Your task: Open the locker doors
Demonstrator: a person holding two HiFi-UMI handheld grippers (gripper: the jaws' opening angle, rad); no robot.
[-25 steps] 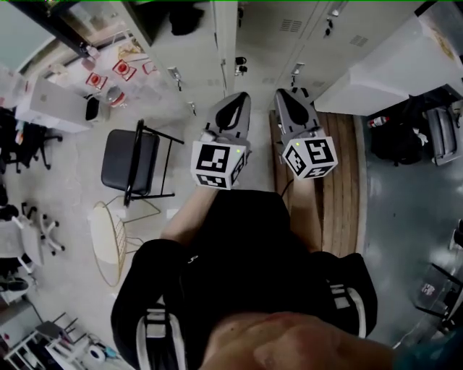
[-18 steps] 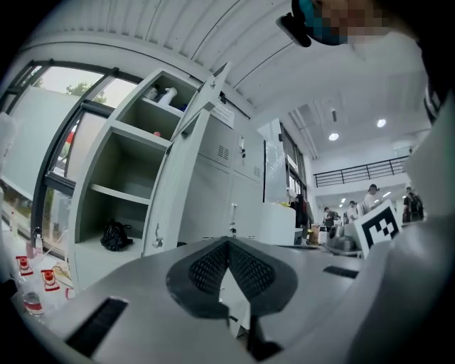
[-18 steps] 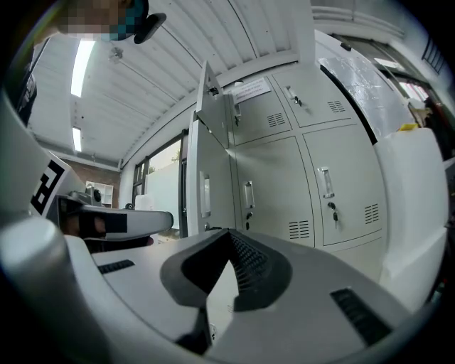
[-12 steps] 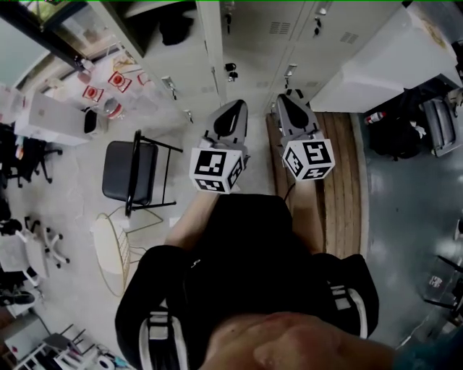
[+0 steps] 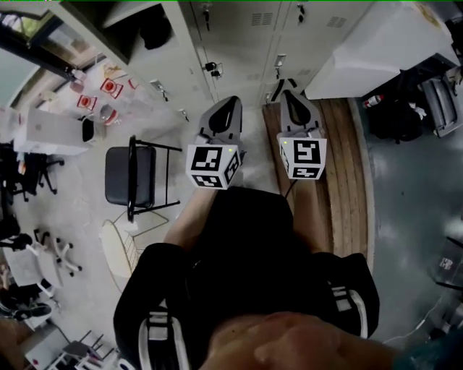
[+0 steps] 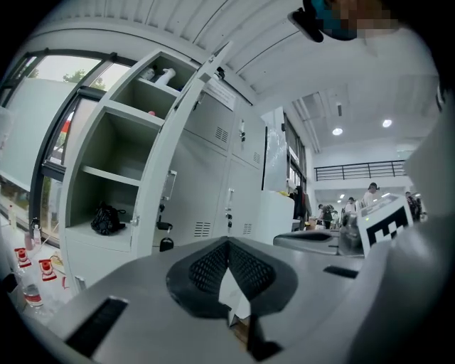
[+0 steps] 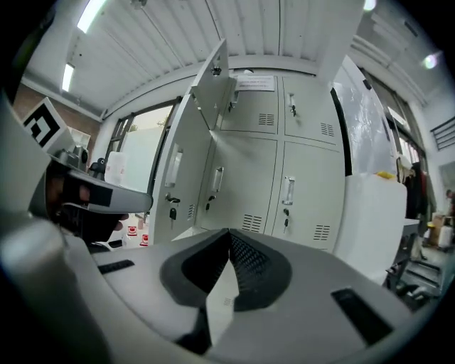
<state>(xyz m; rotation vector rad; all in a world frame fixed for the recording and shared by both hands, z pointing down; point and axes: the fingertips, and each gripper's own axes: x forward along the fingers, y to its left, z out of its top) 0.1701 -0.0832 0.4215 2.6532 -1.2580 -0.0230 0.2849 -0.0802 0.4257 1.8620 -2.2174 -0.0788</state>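
Note:
The grey lockers (image 5: 289,22) stand ahead of me. In the left gripper view one tall locker (image 6: 106,142) stands open, with a black bag (image 6: 106,219) on its shelf. Beside it are closed doors (image 6: 245,192) with handles. In the right gripper view two closed doors (image 7: 306,178) with handles (image 7: 288,190) face me, and an open door (image 7: 181,170) stands at their left. My left gripper (image 5: 233,101) (image 6: 227,242) is shut and holds nothing. My right gripper (image 5: 288,94) (image 7: 229,232) is shut too, and empty. Both point at the lockers, apart from them.
A black chair (image 5: 130,177) stands on the floor at my left. A wooden platform (image 5: 340,166) lies under my right side, next to a large white block (image 5: 376,50). Keys (image 6: 165,244) hang from a lock. People stand far off at the right (image 6: 370,192).
The lockers have slid up in the head view. My right gripper has rolled, so its marker cube now sits squarer. Both grippers stay shut.

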